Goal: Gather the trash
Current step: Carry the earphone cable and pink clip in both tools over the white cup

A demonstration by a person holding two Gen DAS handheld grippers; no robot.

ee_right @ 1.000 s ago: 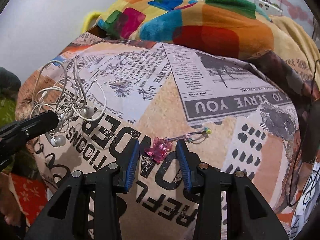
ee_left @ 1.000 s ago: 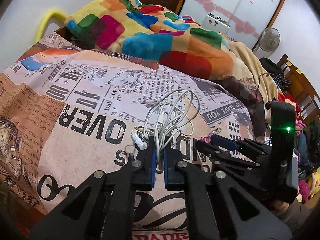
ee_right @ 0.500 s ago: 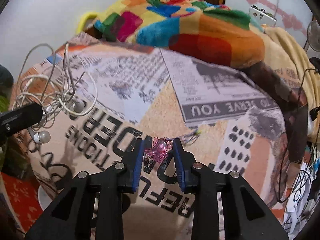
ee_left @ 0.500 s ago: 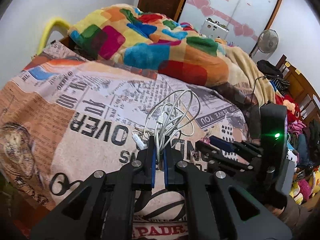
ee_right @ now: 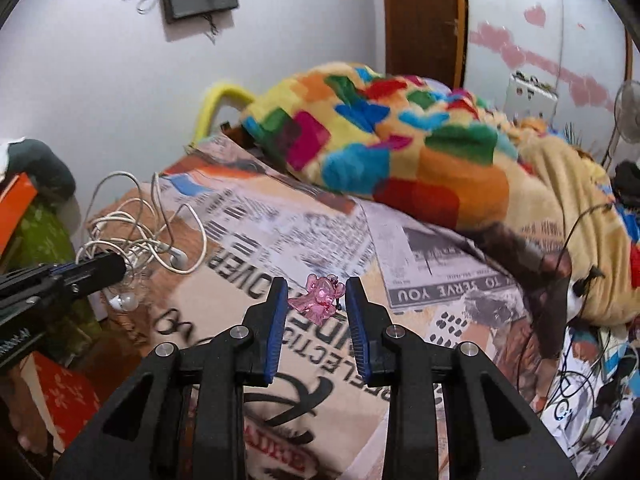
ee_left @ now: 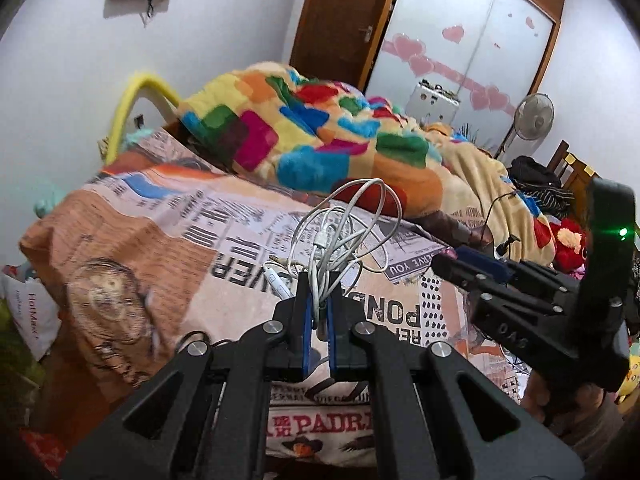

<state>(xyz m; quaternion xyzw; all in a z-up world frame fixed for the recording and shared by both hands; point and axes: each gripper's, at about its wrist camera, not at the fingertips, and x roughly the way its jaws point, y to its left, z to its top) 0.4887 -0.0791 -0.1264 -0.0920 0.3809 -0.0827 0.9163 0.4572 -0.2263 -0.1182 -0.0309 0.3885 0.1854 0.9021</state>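
My left gripper [ee_left: 319, 312] is shut on a tangle of white earphone cables [ee_left: 344, 232] and holds it up above the bed. The tangle also shows in the right wrist view [ee_right: 136, 236], at the tip of the left gripper [ee_right: 100, 270]. My right gripper [ee_right: 317, 304] is shut on a small pink translucent plastic charm [ee_right: 318, 300], lifted off the newspaper-print bedsheet [ee_right: 400, 264]. The right gripper also shows in the left wrist view [ee_left: 460, 262], to the right of the cables.
A colourful patchwork blanket [ee_left: 312, 136] is heaped at the far side of the bed. A yellow bed rail [ee_left: 136, 96] stands by the wall. A white bag [ee_left: 32, 312] lies left of the bed. A fan [ee_left: 534, 114] and clutter stand at the right.
Both grippers rose and drew back from the bed. The right gripper closed on the pink charm and lifted it off the sheet. The left kept the cables.
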